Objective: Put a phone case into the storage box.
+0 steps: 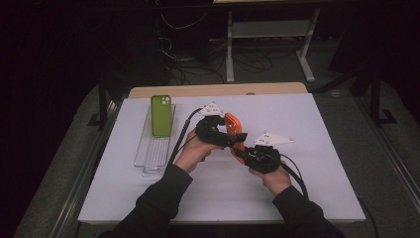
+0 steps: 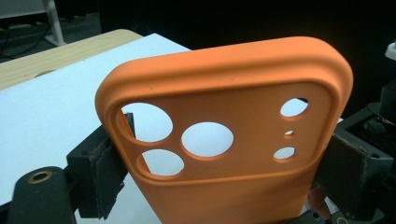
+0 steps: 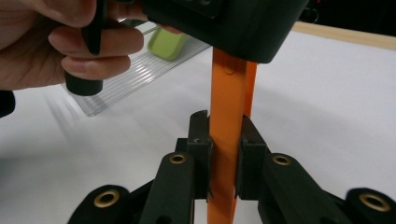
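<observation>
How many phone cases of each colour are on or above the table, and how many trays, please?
Orange case: 1
Green case: 1
Clear tray: 1
Total: 3

A green phone case (image 1: pixel 161 115) stands in a clear ribbed tray (image 1: pixel 151 161) on the white table (image 1: pixel 307 148).
</observation>
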`<state>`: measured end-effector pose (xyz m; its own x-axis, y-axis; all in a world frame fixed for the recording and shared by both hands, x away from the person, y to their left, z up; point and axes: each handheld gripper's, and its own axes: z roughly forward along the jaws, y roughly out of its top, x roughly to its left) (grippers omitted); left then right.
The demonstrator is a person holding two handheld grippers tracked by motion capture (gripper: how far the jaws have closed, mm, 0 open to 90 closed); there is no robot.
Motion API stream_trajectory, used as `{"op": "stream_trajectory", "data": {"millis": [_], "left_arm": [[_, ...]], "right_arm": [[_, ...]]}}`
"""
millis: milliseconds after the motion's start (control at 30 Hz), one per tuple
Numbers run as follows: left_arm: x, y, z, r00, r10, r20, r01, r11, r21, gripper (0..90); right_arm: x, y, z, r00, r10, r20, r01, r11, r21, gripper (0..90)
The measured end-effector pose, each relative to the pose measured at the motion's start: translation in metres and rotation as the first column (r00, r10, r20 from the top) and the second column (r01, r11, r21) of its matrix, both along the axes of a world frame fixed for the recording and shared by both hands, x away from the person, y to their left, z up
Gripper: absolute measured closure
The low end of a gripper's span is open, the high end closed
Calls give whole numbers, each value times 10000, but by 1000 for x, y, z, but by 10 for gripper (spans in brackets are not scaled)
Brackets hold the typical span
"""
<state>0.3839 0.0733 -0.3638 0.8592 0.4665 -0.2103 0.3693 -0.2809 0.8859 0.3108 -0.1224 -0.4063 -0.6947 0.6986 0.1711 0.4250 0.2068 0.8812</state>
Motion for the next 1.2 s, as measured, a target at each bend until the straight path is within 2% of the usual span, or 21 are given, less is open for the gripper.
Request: {"op": "stream_trajectory", "data": {"millis": [167, 200, 300, 367, 467, 633, 733, 833, 900, 967, 1000, 1067, 1133, 1200], "left_arm": [[2, 6, 6, 9986, 451, 268, -452, 9990, 49, 133], [3, 9, 8, 9979, 596, 272, -600, 9981, 167, 133], [8, 20, 16, 9942, 1030, 310, -1041, 9939, 370, 134], [11, 26, 23, 9919, 1216, 370, -1232, 9914, 437, 134], [13, 36, 35, 9854, 1591, 614, -1623, 9854, 510, 135], [19, 51, 52, 9726, 2127, 940, -2213, 9708, 924, 135], [23, 63, 60, 9629, 2469, 1089, -2584, 9598, 1091, 134], [26, 74, 67, 9526, 2800, 1189, -2936, 9485, 1186, 135], [27, 80, 70, 9477, 2972, 1166, -3103, 9433, 1179, 134], [29, 90, 73, 9376, 3225, 1302, -3382, 9327, 1251, 135], [30, 93, 73, 9357, 3288, 1280, -3447, 9293, 1326, 135], [31, 100, 75, 9219, 3624, 1373, -3799, 9150, 1358, 134], [32, 109, 77, 9070, 3960, 1432, -4156, 8967, 1524, 135], [33, 118, 78, 8953, 4210, 1458, -4415, 8822, 1637, 134]], "right_arm": [[2, -2, 0, 9995, -80, -302, 76, 9999, -127, 519], [2, -3, 0, 9994, -90, -334, 86, 9999, -139, 480], [2, -9, 0, 9987, -34, -515, 6, 9985, -544, 359], [3, -14, -1, 9978, -48, -655, 1, 9975, -705, 302], [1, -23, -3, 9963, -400, -756, 328, 9949, -951, 216], [-2, -38, -6, 9949, -474, -888, 357, 9911, -1285, 140], [-5, -46, -10, 9951, -528, -830, 397, 9875, -1527, 105], [-6, -53, -14, 9945, -490, -924, 341, 9871, -1567, 0], [-7, -57, -17, 9943, -455, -964, 286, 9850, -1699, 0], [-9, -63, -20, 9961, -413, -777, 260, 9818, -1881, 0], [-10, -65, -21, 9962, -399, -777, 244, 9813, -1911, 0], [-12, -69, -23, 9962, -344, -795, 193, 9828, -1835, 0], [-13, -72, -23, 9968, -297, -741, 163, 9845, -1748, 0], [-14, -74, -24, 9974, -241, -672, 125, 9858, -1675, 0]]}}
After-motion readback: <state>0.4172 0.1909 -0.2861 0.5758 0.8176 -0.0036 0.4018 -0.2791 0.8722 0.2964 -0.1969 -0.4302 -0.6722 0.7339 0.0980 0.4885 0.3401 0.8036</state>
